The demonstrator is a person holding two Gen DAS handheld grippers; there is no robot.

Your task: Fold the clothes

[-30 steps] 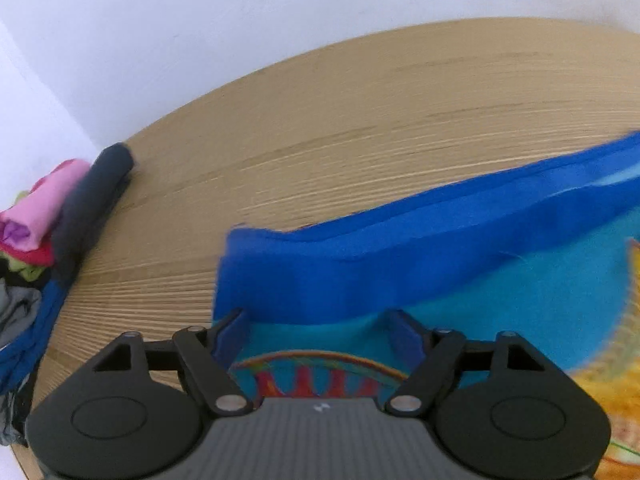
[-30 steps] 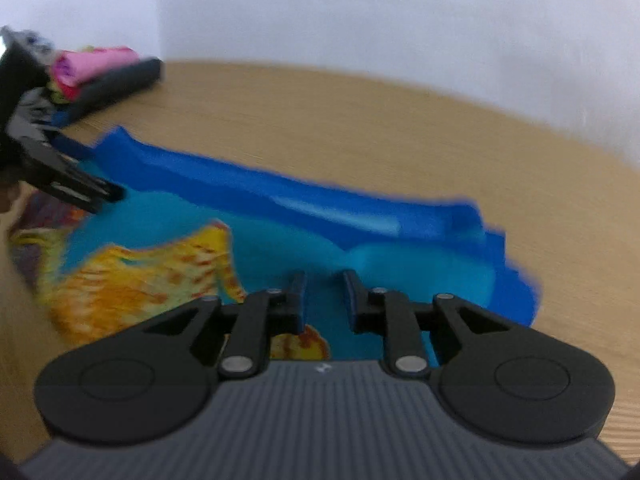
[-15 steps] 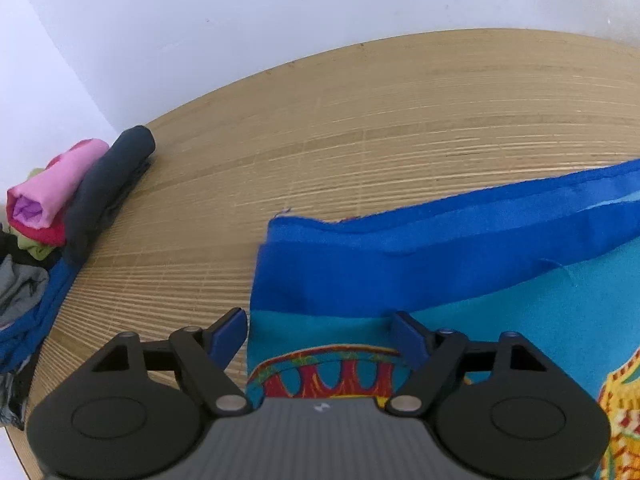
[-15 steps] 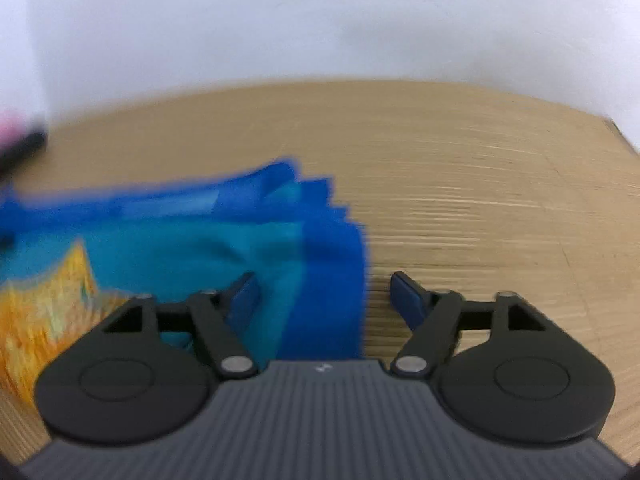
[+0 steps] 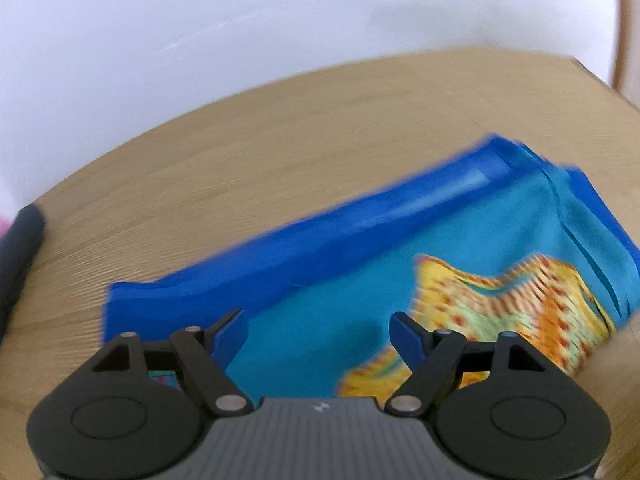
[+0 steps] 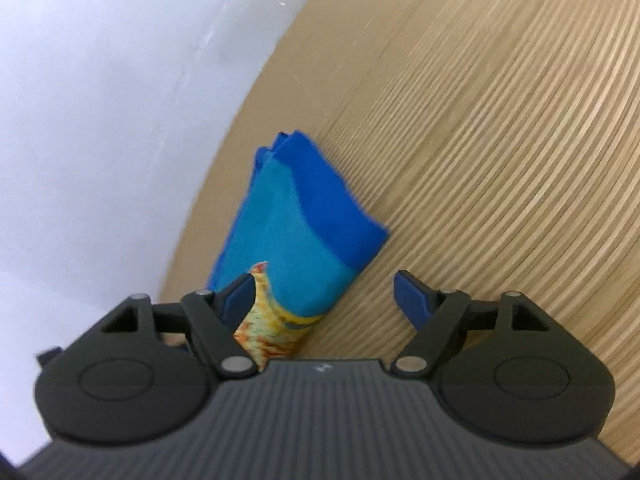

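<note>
A blue and teal garment (image 5: 360, 256) with a yellow-orange print lies folded into a long strip on the wooden table (image 5: 240, 168). My left gripper (image 5: 318, 326) is open and empty, just above the garment's near edge. In the right wrist view the garment's end (image 6: 304, 232) lies on the table, with its dark blue band at the far side. My right gripper (image 6: 324, 294) is open and empty, over the garment's near corner.
A white wall (image 5: 200, 40) runs behind the table. A dark rolled garment (image 5: 18, 240) lies at the table's far left edge. The table's right corner (image 5: 592, 76) shows at the upper right of the left wrist view.
Both grippers opened and let the garment go. The left gripper swung right along the strip. The right gripper turned and pulled back to the garment's end.
</note>
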